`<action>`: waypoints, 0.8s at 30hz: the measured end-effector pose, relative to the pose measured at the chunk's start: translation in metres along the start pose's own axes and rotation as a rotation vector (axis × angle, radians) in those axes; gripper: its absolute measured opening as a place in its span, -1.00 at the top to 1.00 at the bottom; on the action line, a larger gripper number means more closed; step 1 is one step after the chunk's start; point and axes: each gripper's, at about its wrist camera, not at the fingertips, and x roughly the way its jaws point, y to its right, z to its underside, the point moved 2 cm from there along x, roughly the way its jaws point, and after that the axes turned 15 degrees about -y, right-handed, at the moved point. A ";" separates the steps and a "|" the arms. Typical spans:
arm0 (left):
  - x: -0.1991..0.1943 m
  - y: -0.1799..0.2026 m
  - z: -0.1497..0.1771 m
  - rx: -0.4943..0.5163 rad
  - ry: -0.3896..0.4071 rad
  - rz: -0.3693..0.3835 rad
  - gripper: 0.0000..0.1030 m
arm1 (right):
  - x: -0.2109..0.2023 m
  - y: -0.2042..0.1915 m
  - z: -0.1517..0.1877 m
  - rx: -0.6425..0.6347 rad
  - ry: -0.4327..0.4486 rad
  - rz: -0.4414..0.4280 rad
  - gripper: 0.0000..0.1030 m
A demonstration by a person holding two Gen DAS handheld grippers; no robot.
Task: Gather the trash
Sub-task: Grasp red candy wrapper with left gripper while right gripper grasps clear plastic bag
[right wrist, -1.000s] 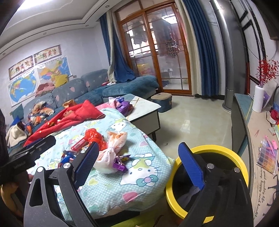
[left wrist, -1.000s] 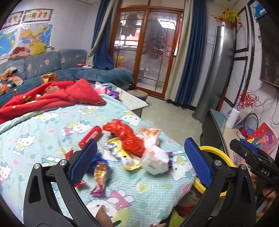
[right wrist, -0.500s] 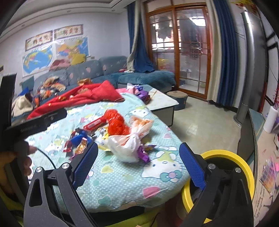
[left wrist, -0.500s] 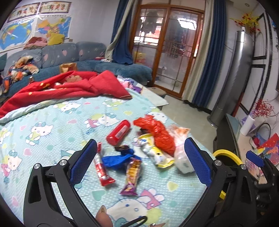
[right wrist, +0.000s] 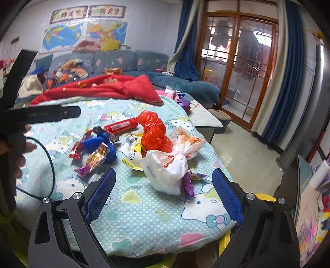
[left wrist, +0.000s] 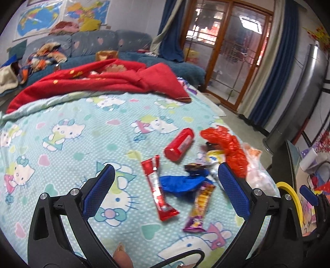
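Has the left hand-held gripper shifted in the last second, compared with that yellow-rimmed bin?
Yes. The left hand-held gripper has swung left, away from the yellow-rimmed bin, which slid towards the view's right edge; its open jaws now frame the long red snack wrapper.

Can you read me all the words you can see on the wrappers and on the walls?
None reads clearly.
Red tube: white label, print too small.
Yellow packet: round logo, blurred.
White plastic bag: orange print, crumpled, unreadable.
Wall banners: characters too small.
Black bar of the left gripper: embossed letters, too faint.
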 end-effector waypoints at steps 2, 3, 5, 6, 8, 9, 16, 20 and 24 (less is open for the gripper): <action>0.007 -0.007 0.000 -0.020 -0.025 0.002 -0.78 | 0.008 -0.002 -0.002 -0.014 -0.015 0.017 -0.78; 0.010 -0.010 0.000 -0.031 -0.038 0.004 -0.78 | 0.012 -0.004 -0.003 -0.027 -0.021 0.026 -0.78; 0.020 -0.017 0.000 -0.053 -0.076 0.012 -0.78 | 0.020 -0.007 -0.005 -0.050 -0.034 0.054 -0.76; 0.025 -0.020 0.001 -0.061 -0.098 0.018 -0.78 | 0.023 -0.008 -0.006 -0.060 -0.040 0.068 -0.75; 0.034 -0.026 0.002 -0.078 -0.127 0.026 -0.78 | 0.030 -0.009 -0.008 -0.073 -0.044 0.091 -0.75; 0.038 -0.028 0.003 -0.085 -0.144 0.043 -0.69 | 0.032 -0.009 -0.009 -0.075 -0.046 0.095 -0.75; 0.053 -0.025 0.011 -0.079 -0.222 0.101 -0.16 | 0.052 -0.015 -0.013 -0.140 -0.069 0.141 -0.55; 0.062 -0.026 0.015 -0.094 -0.266 0.123 0.02 | 0.065 -0.022 -0.013 -0.190 -0.093 0.160 -0.21; 0.066 -0.028 0.018 -0.110 -0.285 0.137 0.39 | 0.071 -0.025 -0.011 -0.217 -0.091 0.156 0.18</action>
